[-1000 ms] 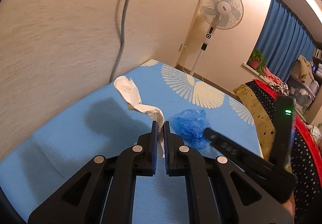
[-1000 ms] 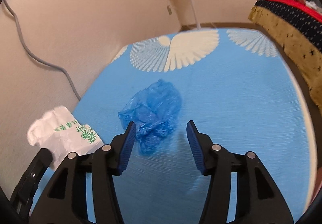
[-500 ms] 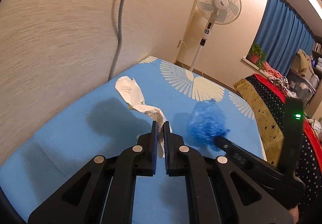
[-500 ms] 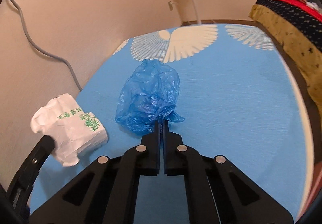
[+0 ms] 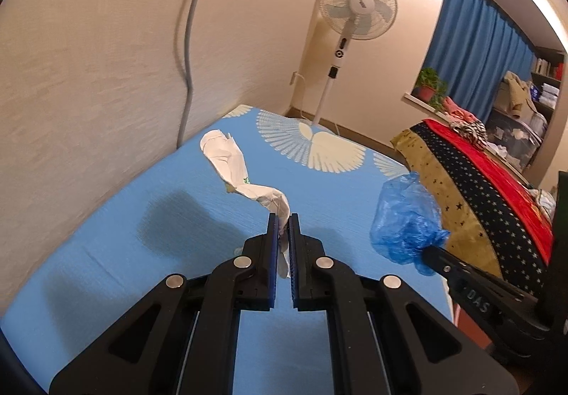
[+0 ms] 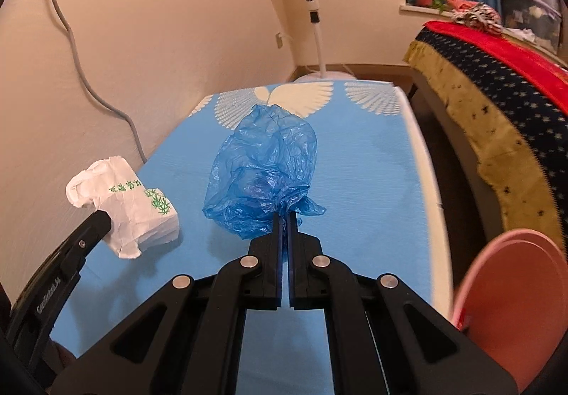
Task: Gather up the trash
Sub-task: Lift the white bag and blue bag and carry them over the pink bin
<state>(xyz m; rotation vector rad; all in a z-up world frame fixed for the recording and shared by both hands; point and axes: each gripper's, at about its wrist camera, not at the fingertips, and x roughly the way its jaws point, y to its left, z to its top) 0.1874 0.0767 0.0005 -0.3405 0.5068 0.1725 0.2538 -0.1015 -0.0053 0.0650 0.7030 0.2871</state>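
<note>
The left gripper (image 5: 283,217) is pinching the white wrapper (image 6: 132,202) with illegible green print above the blue mat (image 5: 142,253), while the right gripper (image 6: 284,215), open a second ago, is clamping the blue plastic bag (image 6: 264,168), now lifted.

Plastic bag (image 6: 264,175) translucent blue; paper wrapper (image 6: 136,207) white, green leaf print; mat (image 6: 369,160) sky blue, white fan motifs; claws black, blue pads (image 5: 272,253)

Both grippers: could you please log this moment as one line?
left gripper: shut on white wrapper | right gripper: shut on blue plastic bag | both lifted off blue mat
</note>
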